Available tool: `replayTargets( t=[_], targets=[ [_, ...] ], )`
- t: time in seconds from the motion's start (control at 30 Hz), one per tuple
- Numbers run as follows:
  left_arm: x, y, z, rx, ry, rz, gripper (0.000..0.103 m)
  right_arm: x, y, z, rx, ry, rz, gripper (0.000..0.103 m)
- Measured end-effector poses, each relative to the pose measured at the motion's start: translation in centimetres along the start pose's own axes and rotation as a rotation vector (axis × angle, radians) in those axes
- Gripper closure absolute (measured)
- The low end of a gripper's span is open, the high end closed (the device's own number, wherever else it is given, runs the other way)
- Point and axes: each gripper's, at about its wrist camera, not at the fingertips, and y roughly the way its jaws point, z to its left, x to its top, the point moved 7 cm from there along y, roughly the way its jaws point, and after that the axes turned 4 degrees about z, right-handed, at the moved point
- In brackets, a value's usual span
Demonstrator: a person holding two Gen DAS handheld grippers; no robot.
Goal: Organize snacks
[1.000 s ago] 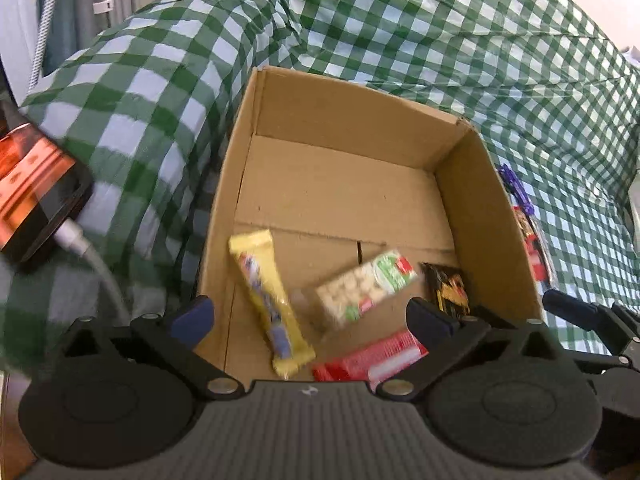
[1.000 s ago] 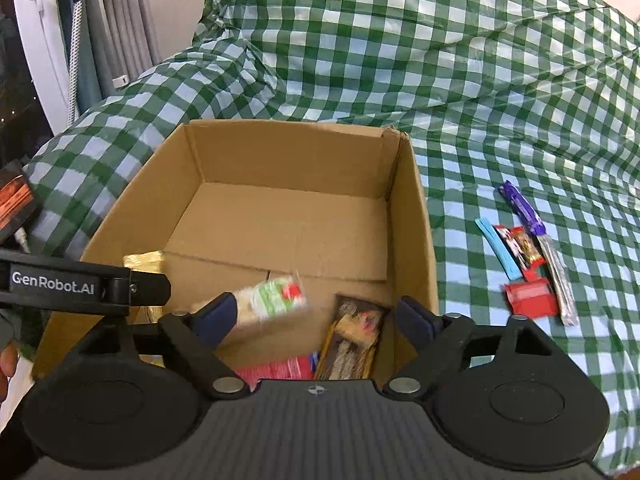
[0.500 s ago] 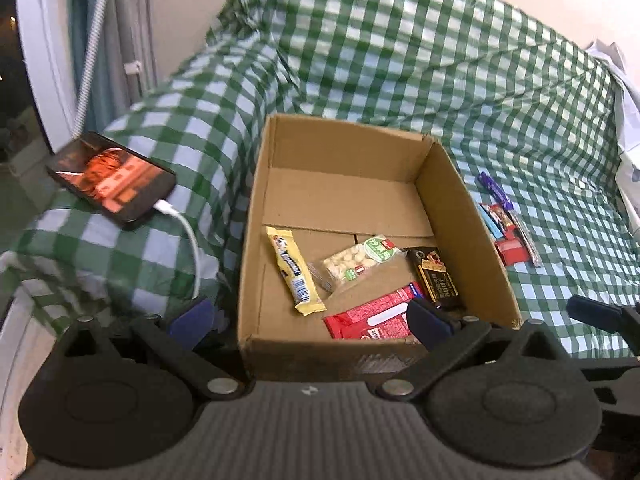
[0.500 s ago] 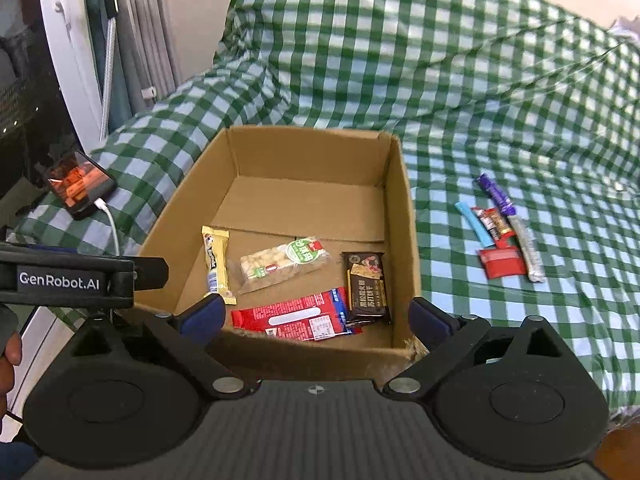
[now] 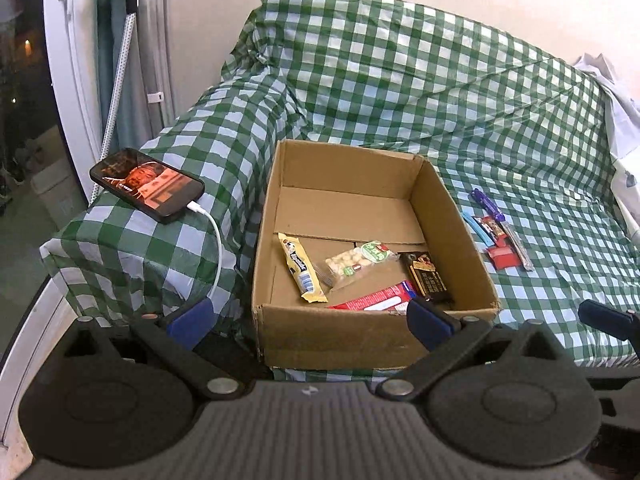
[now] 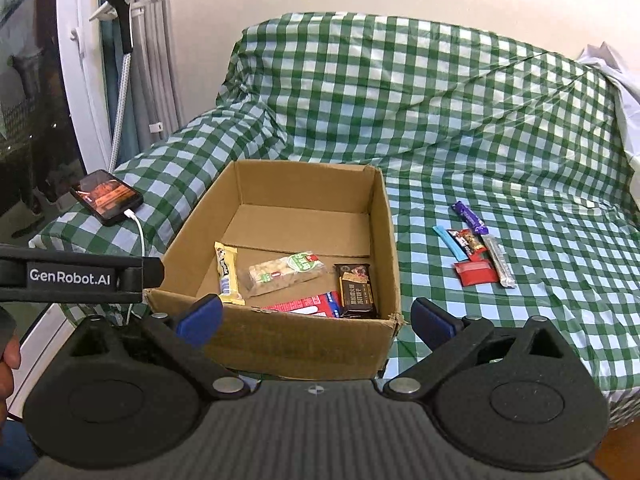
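Left wrist view: left hand-held gripper [image 5: 308, 320] spread wide, nothing between its blue fingertips [image 5: 188, 318]. Open cardboard box [image 5: 360, 340] straight ahead at the front edge of a seat draped in green-and-white checked cloth [image 5: 400, 80]. At the far right edge, only a dark tip of the other tool. On the raised left end of the seat, a lit phone [image 5: 146, 184] with a white cable [image 5: 214, 248] trailing down, seen closer here than from the right.

Right wrist view: right hand-held gripper [image 6: 316, 320] likewise spread wide and empty, aimed at the box's near right corner. Seen only here: a black bar of the left tool labelled "GenRobot.AI" [image 6: 72, 278] crossing in from the left, and part of a hand [image 6: 8, 356] at the left edge. Also a black-handled pole [image 6: 124, 40] leaning by the curtains.

Inside the box, all lying flat toward the front wall:
- yellow bar [image 5: 302, 268] nearest the left wall
- clear pack of pale nuts with a green label [image 5: 360, 262] in the middle, tilted
- dark brown bar [image 5: 426, 278] by the right wall
- red pack [image 5: 380, 300] against the front wall, partly hidden by it

Back half of the box floor bare cardboard.

Outside, to the right of the box and well apart from it, a small cluster on the cloth: purple bar [image 6: 468, 216], blue stick [image 6: 450, 242], red packet [image 6: 476, 272], silver bar [image 6: 500, 266], and one more small wrapper, print too small to read.
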Motion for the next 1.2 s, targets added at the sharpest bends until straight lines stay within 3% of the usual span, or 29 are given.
replayTargets(
  t=[0.3, 1.2],
  targets=[
    [-0.3, -1.4, -0.9, 0.000, 0.031, -0.026, 0.000, -0.3, -1.5, -0.6, -0.010, 0.030, -0.034, 0.003],
    [-0.4, -0.9, -0.5, -0.001, 0.047, -0.014, 0.000, -1.2, -1.4, -0.6, -0.012, 0.037, -0.015, 0.003]
  ],
)
